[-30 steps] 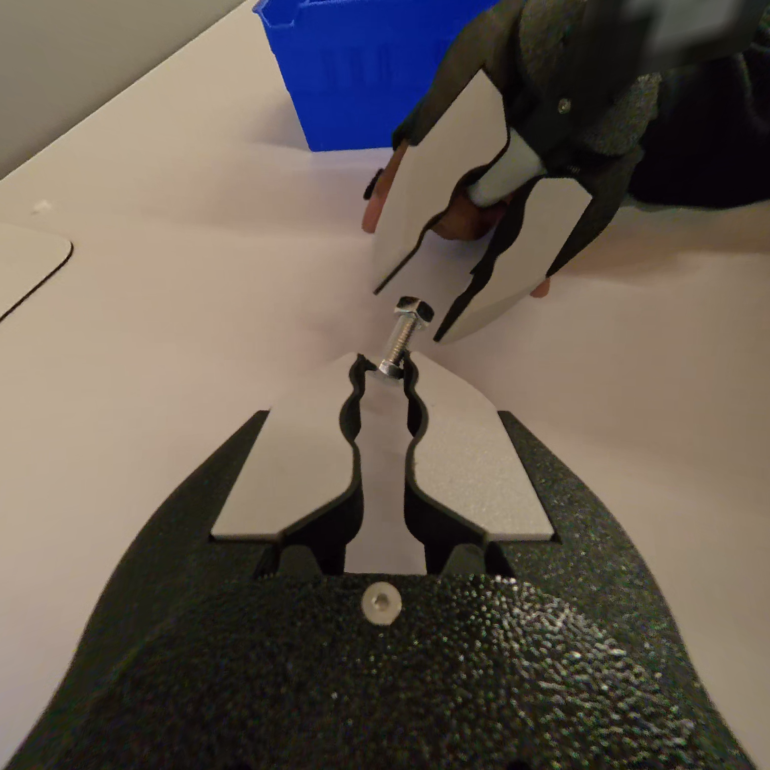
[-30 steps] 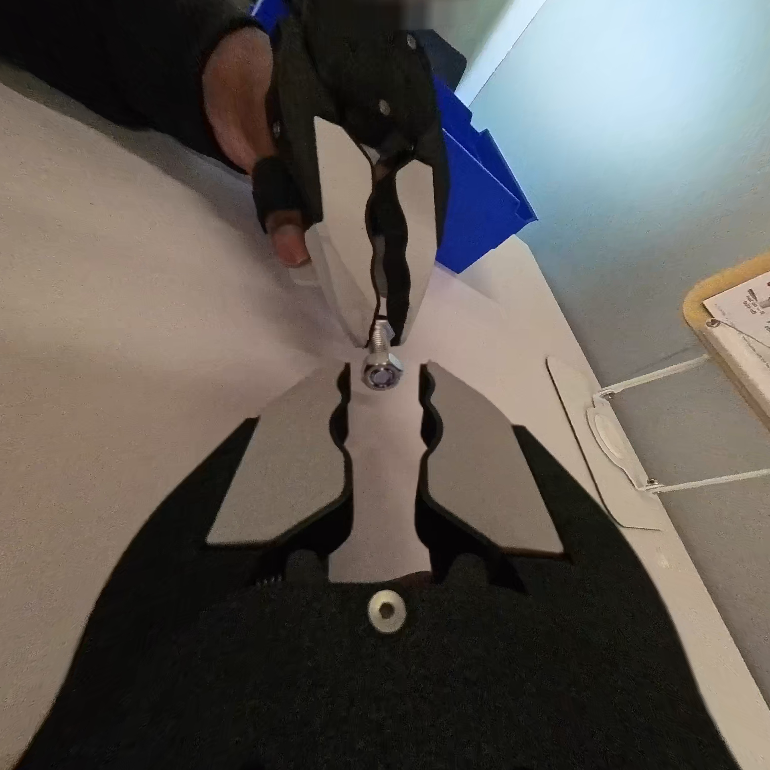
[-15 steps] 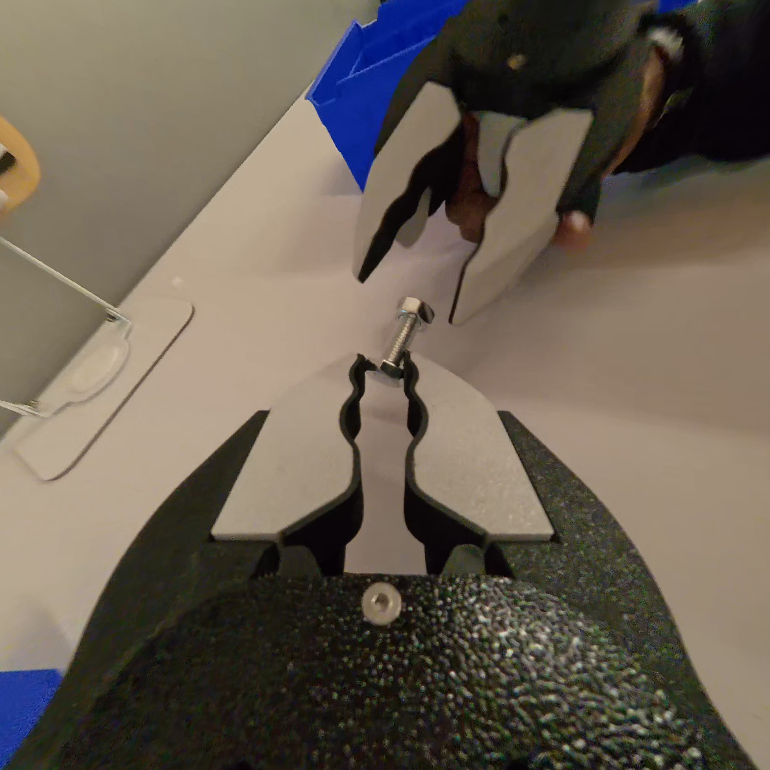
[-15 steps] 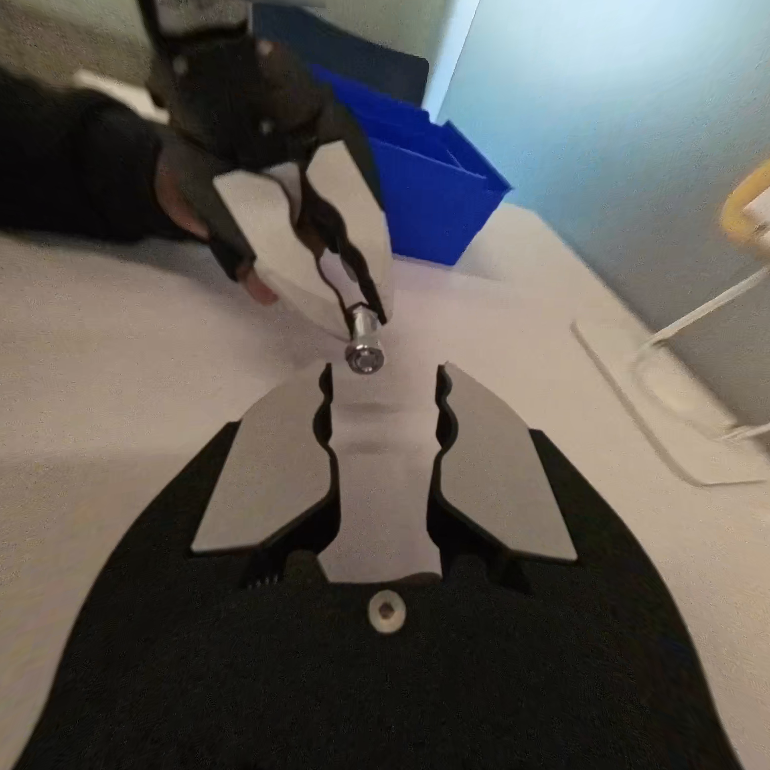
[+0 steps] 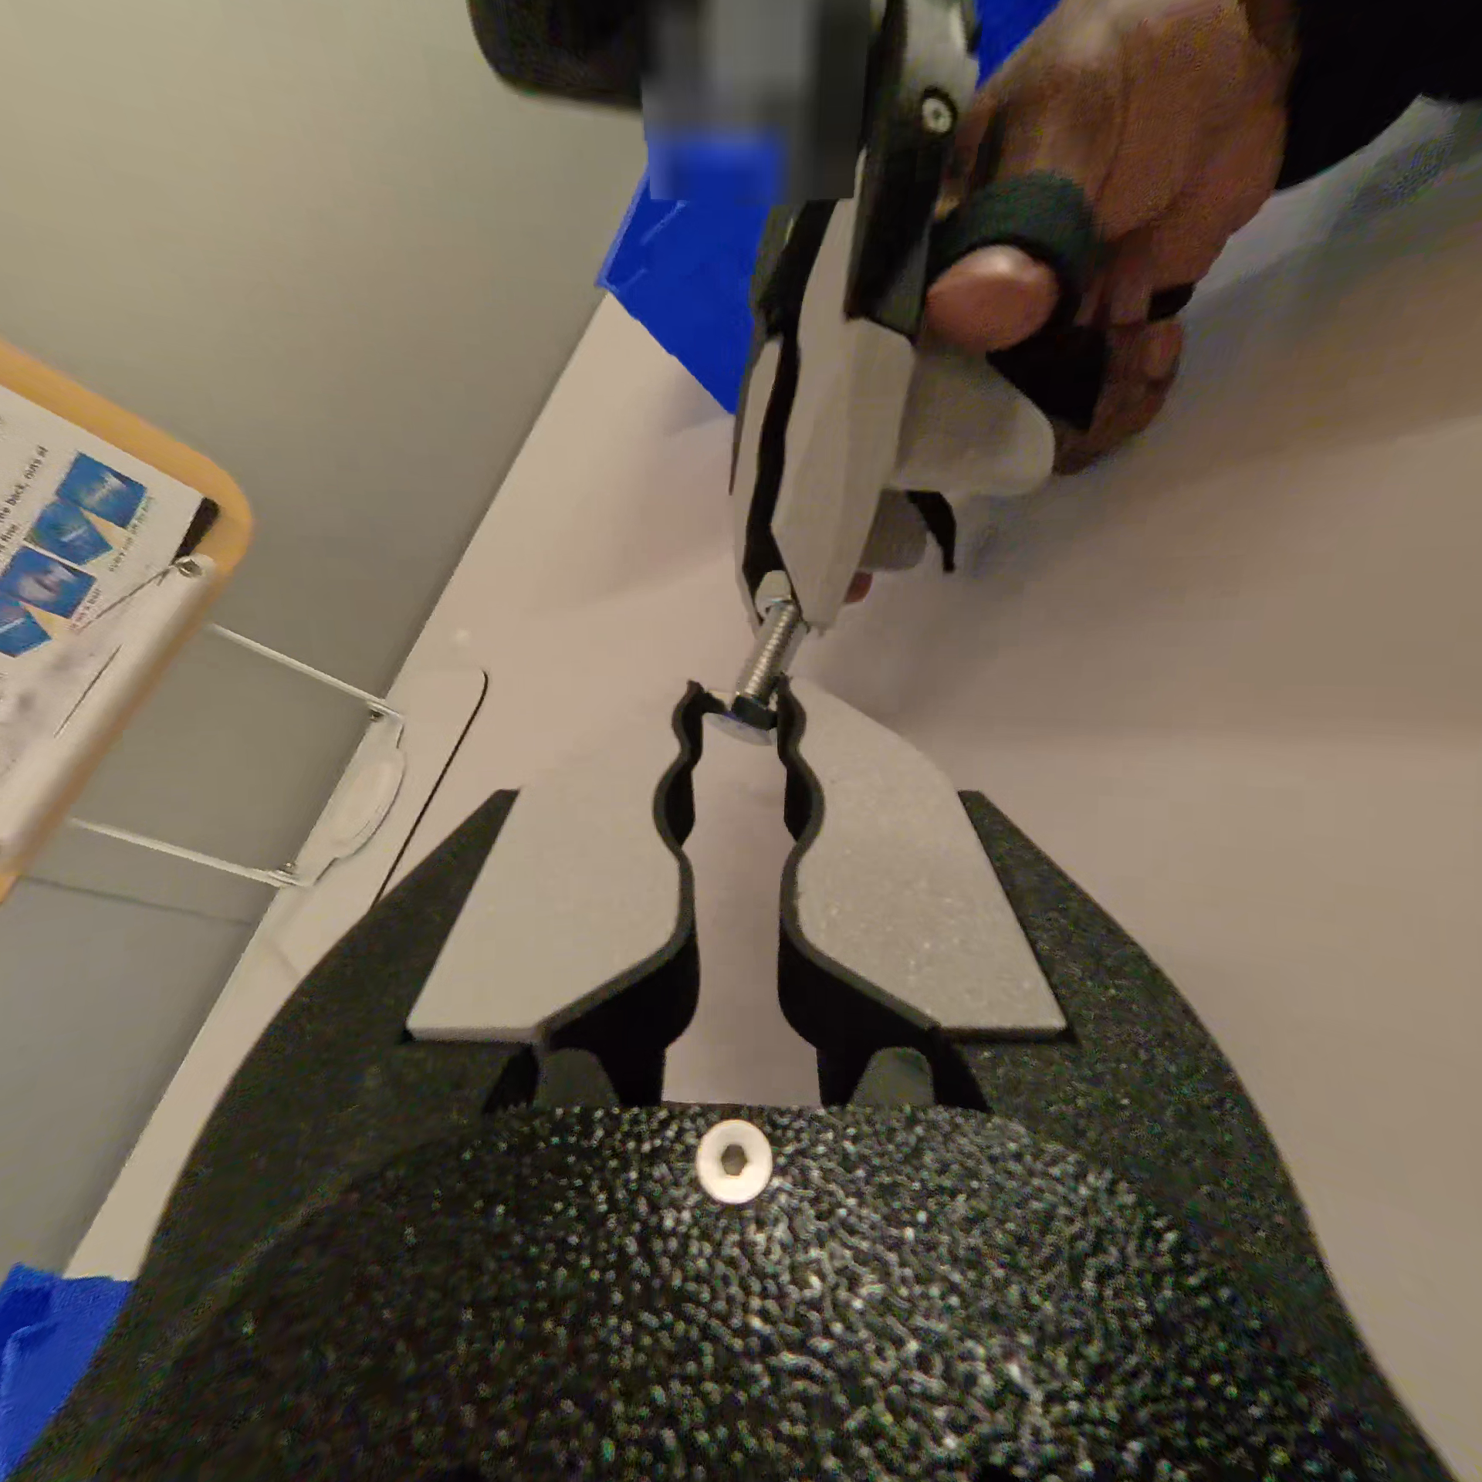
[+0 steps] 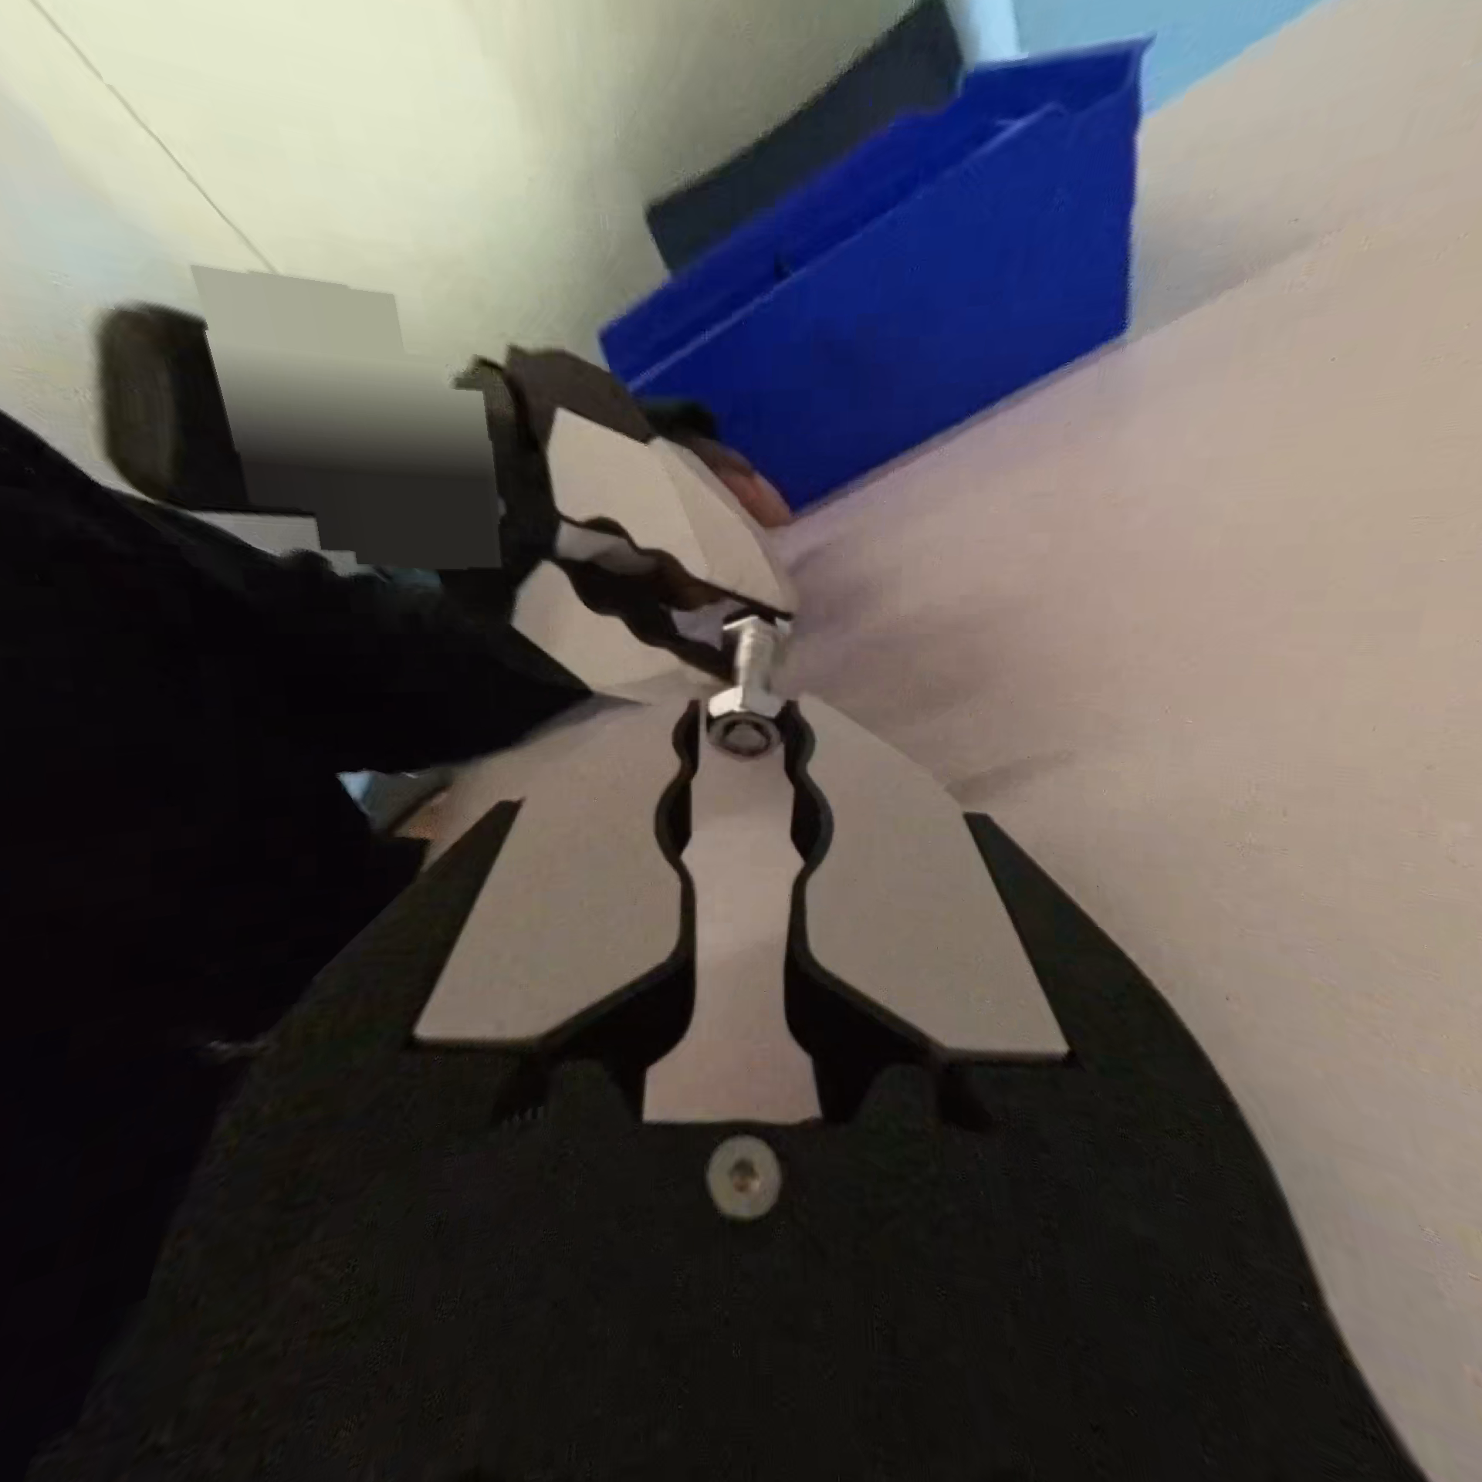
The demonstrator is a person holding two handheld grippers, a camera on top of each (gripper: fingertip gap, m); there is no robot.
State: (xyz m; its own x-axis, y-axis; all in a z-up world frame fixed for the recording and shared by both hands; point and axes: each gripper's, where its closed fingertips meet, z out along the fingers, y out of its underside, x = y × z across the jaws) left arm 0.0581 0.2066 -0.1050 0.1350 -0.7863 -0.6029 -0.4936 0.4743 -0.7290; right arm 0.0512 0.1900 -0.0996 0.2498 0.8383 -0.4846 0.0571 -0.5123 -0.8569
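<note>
Above the pale tabletop (image 5: 1203, 762), the left gripper (image 5: 742, 706) pinches the head of a silver bolt (image 5: 766, 649) while the right gripper (image 6: 742, 726) clamps the nut (image 6: 742, 710) at its other end, a blue bin (image 6: 922, 321) behind.

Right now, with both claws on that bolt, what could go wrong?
1. Both grips are at the very fingertips: the left claw pinches the silver threaded bolt's hex head, the right claw the silver hex nut at its far end. Either could slip.
2. A dropped bolt might roll across the white table.
</note>
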